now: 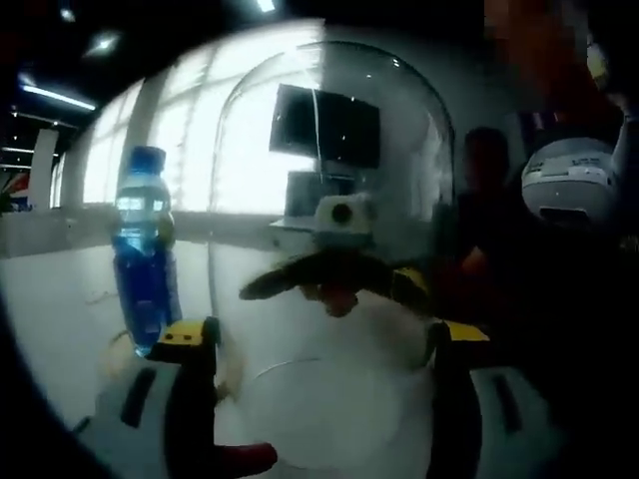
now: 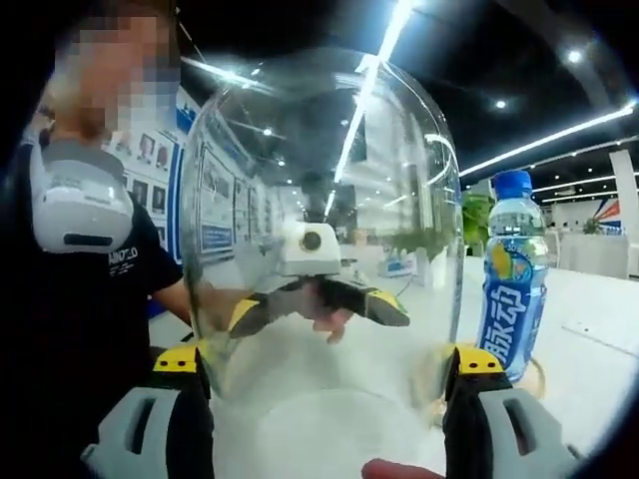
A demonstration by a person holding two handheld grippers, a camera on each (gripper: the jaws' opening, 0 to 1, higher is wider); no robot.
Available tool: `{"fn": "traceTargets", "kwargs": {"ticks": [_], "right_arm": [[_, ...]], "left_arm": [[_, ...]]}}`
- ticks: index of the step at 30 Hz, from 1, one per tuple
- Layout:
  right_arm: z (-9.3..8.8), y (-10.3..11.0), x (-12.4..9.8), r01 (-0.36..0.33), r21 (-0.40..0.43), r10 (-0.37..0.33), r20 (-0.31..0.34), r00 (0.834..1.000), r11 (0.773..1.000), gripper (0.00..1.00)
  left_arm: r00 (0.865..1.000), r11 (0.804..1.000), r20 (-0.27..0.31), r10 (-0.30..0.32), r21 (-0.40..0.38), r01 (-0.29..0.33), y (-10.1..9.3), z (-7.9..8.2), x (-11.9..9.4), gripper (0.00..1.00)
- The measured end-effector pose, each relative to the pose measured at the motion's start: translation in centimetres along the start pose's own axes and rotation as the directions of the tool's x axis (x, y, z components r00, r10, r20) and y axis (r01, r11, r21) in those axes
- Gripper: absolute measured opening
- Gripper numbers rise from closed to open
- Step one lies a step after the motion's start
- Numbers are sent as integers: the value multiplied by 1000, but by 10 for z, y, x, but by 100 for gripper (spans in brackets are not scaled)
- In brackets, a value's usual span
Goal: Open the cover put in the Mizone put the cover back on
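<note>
Dome [image 1: 329,200] — both grippers [image 1: 319,344] [image 2: 324,364] gripping its sides at frame centre, jaws pinching the wall. Bottle [image 2: 509,279] standing right — the slick dome risks slipping or toppling it.

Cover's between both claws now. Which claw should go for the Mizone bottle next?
Left, probably. The Mizone bottle stands right at the left claw's jaw tip; it sits slightly beyond the right claw. Both flank the cover, so it's close.

Two views facing each other, close, sharing clear cover [image 1: 329,180], bottle [image 2: 511,274]
</note>
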State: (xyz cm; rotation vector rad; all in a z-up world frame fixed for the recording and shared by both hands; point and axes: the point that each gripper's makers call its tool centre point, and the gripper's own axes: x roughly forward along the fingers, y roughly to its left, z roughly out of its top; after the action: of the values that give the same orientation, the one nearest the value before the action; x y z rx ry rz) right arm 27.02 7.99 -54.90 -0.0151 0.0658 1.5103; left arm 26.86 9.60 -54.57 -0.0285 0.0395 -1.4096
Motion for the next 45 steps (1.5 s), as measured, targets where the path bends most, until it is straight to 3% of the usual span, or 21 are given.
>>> {"fn": "traceTargets", "kwargs": {"ticks": [3,5,20,25,35,45], "right_arm": [[1,0,0,1,4,-1,39,999,1000,90],[6,0,-1,10,9,-11,129,992,1000,90],[7,7,2,23,7,-24,104,994,1000,90],[6,4,0,27,8,-28,116,993,1000,90],[5,2,0,32,10,-33,133,991,999,90],[4,2,0,39,9,-40,128,991,999,90]], "left_arm": [[999,1000,40,4,-7,-4,0,1,0,77],[998,1000,70,7,-14,-6,0,2,0,77],[997,999,65,39,-17,-38,-1,4,5,81],[994,999,100,48,-24,-46,-2,4,4,82],[991,998,117,63,-34,-60,-1,6,4,83],[994,999,90,54,-14,-53,-2,7,5,82]]}}
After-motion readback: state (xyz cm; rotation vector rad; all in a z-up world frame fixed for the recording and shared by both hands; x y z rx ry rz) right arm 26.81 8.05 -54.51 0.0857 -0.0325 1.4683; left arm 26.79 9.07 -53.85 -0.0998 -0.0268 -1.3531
